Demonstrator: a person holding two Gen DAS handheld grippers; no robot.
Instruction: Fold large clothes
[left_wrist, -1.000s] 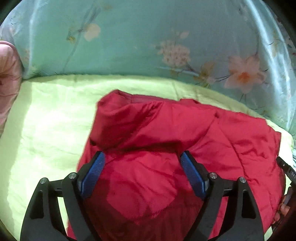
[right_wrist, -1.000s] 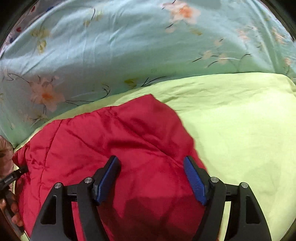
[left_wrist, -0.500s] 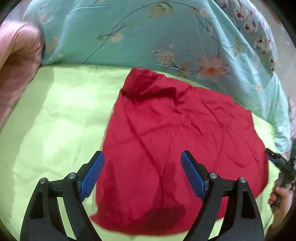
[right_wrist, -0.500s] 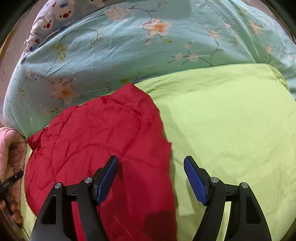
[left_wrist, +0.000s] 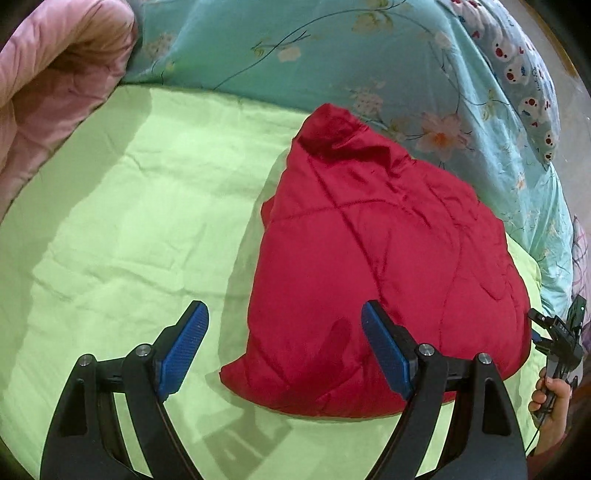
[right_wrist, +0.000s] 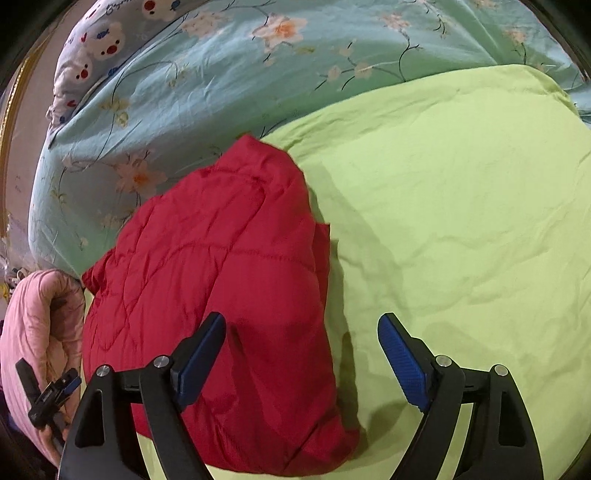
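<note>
A red quilted jacket (left_wrist: 380, 266) lies folded into a compact bundle on the light green sheet (left_wrist: 129, 203). My left gripper (left_wrist: 284, 310) hovers open over the jacket's near left corner, with nothing pinched between its blue pads. In the right wrist view the jacket (right_wrist: 221, 277) fills the left half. My right gripper (right_wrist: 302, 319) hangs over the jacket's near right edge, jaws opening, and the pads do not press on the cloth. The right gripper (left_wrist: 554, 332) also shows at the left wrist view's right edge, held by a hand (left_wrist: 550, 395).
A teal floral duvet (left_wrist: 332, 55) is bunched along the far side, with a bear-print pillow (left_wrist: 524, 74) behind it. A pink quilt (left_wrist: 55, 74) is piled at the far left. Open green sheet (right_wrist: 461, 184) stretches to the jacket's right.
Both grippers have drawn back from the jacket, which now lies flat as a folded bundle. The left view has slid left of it, the right view right. The right jaws stand wider.
</note>
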